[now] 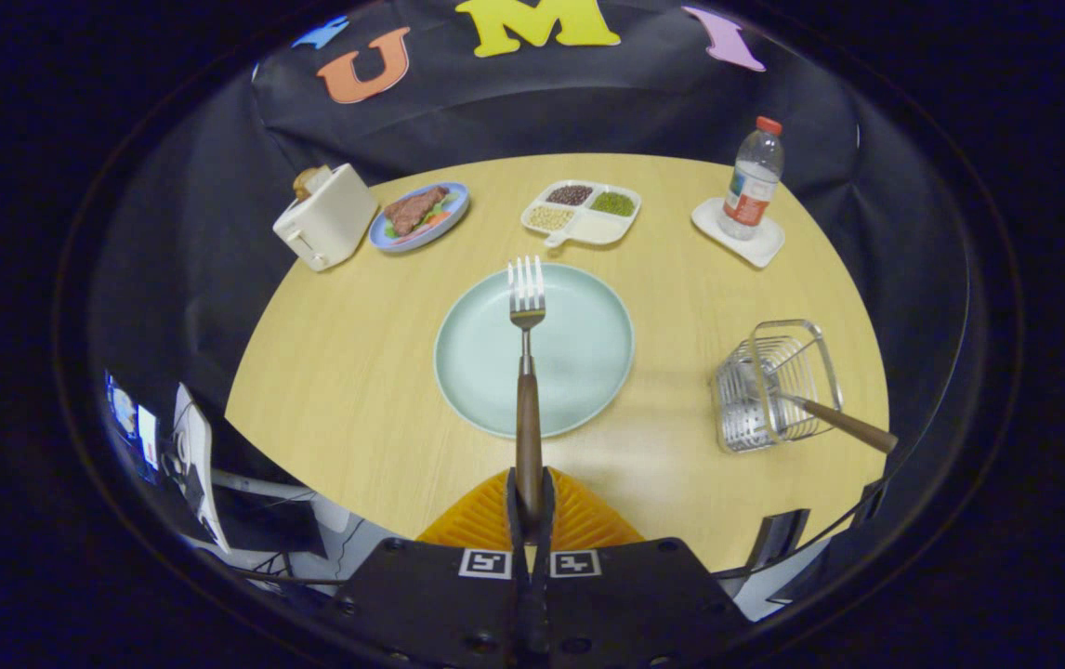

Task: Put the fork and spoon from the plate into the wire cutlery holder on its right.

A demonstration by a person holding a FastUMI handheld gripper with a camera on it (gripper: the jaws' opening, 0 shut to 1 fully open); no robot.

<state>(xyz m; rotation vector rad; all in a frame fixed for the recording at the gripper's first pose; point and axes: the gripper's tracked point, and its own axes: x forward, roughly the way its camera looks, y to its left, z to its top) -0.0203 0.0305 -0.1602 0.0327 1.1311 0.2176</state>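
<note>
The fork (527, 372) is clamped by its wooden handle in the gripper (529, 506), tines pointing straight ahead over the plate (477, 372); the wire cutlery holder (774, 386) lies well to the right, a handle already inside.

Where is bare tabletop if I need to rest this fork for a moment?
The claw is shut on the wood-handled fork. Bare wood lies between the pale green plate and the white toaster, and between plate and wire cutlery holder. The far edge is crowded: steak plate, divided tray, water bottle.
</note>
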